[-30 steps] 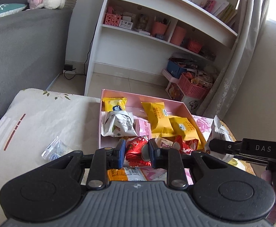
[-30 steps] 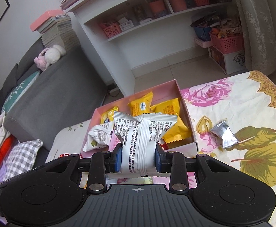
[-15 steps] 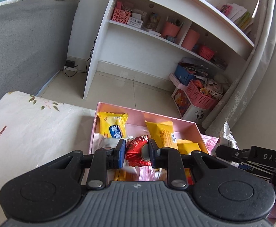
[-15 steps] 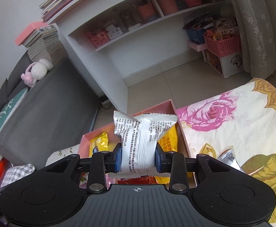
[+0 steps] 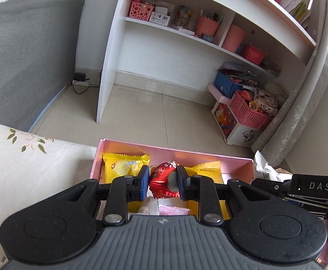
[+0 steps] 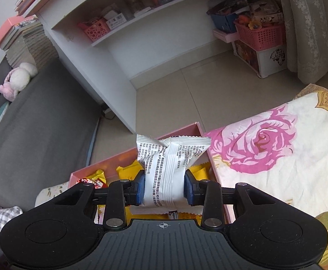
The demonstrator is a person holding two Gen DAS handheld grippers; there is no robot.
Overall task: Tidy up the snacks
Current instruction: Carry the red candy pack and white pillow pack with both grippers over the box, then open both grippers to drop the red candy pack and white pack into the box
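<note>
The left gripper [image 5: 163, 181] clamps a red foil snack [image 5: 162, 180] above the pink box [image 5: 175, 151] (contents half hidden beneath). The right gripper [image 6: 164, 187], jaws opening, pinches a white packet [image 6: 164, 175].

The box [image 5: 240, 165] is pink, and the packets [image 5: 121, 165] in it are yellow with zigzag edges. A shiny red wrapper [image 5: 161, 181] carries small white blossoms. The packet [image 6: 164, 175] in the right wrist view is white with black print. The gripper fingers [image 5: 144, 180] have blue pads on black arms. The cloth [image 6: 276, 157] is cream with a big pink rose and gold-olive leaves; its left part [image 5: 28, 168] shows small green leaves. The shelf unit [image 5: 164, 51] is white, the baskets [image 5: 247, 112] coral pink, and the sofa [image 5: 24, 51] grey.
</note>
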